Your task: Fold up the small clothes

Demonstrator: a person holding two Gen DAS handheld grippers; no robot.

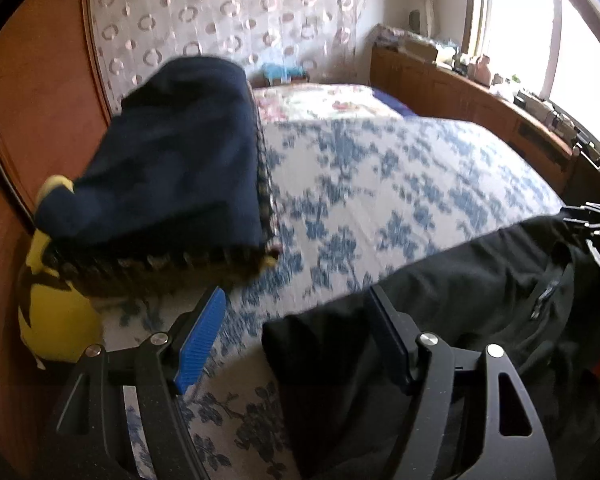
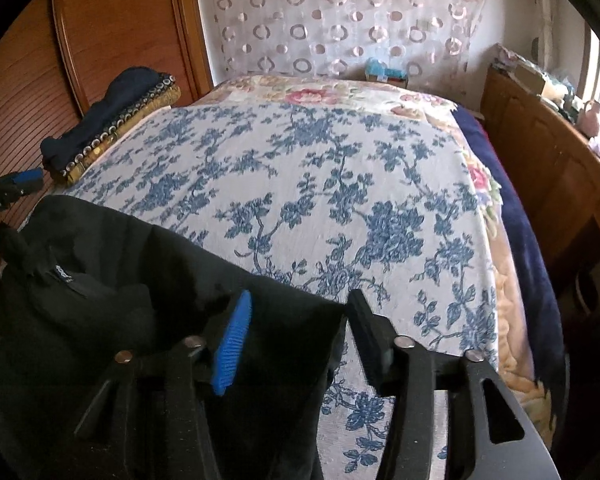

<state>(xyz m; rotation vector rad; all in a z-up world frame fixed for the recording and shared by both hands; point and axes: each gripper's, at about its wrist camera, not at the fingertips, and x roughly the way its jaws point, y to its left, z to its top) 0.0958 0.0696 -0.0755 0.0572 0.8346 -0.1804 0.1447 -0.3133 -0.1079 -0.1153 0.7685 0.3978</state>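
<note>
Both grippers, left (image 1: 292,336) and right (image 2: 296,340), gape apart over the black garment (image 1: 440,300). We judge it laid out; next we pinch an edge to fold.

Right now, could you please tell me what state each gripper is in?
Left gripper: open, holding nothing.
Right gripper: open, black garment edge between its jaws, unclamped.

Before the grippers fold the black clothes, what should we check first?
1. Left gripper open: ok.
2. Right gripper open: ok.
3. Black garment on the bedspread: ok.
4. Garment lying flat: not ok, it looks bunched.
5. Either gripper pinching the garment: not ok, the pads stand apart from the cloth.
6. Folded stack clear of the folding spot: ok, it sits at the bed's far left edge.
</note>
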